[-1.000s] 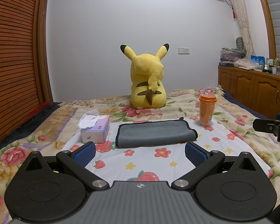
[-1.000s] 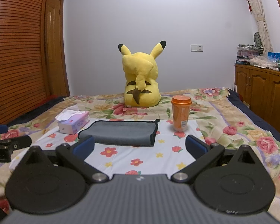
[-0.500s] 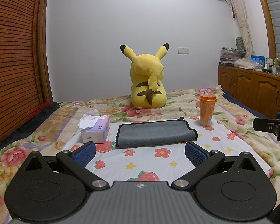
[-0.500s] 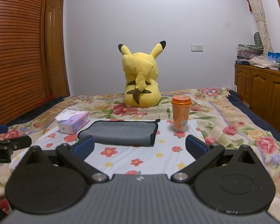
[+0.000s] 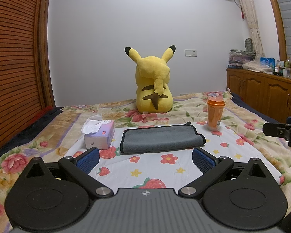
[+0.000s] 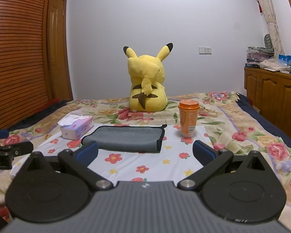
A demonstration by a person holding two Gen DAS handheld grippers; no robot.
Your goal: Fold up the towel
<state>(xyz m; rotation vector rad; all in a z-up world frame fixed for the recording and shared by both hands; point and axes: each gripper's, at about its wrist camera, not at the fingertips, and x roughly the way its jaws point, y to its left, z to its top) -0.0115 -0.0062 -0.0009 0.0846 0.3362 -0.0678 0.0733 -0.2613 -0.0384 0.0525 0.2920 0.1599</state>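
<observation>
— What's the setting?
— A bed (image 5: 242, 120) under a floral cover, white wall behind, with a yellow plush toy (image 5: 153, 85) sitting at the far side.
— And the towel?
— The grey towel (image 5: 161, 139) lies flat and folded on the white sheet, between a tissue box (image 5: 100, 136) on its left and an orange cup (image 5: 215, 116) on its right.
— The tools?
— The left tool (image 5: 145, 159) and right tool (image 6: 145, 153) both hang just short of the towel's near edge, fingers spread wide, gripping nothing.

Both the left tongs (image 5: 144, 158) and right tongs (image 6: 145, 152) are held level, jaws spread wide.
</observation>
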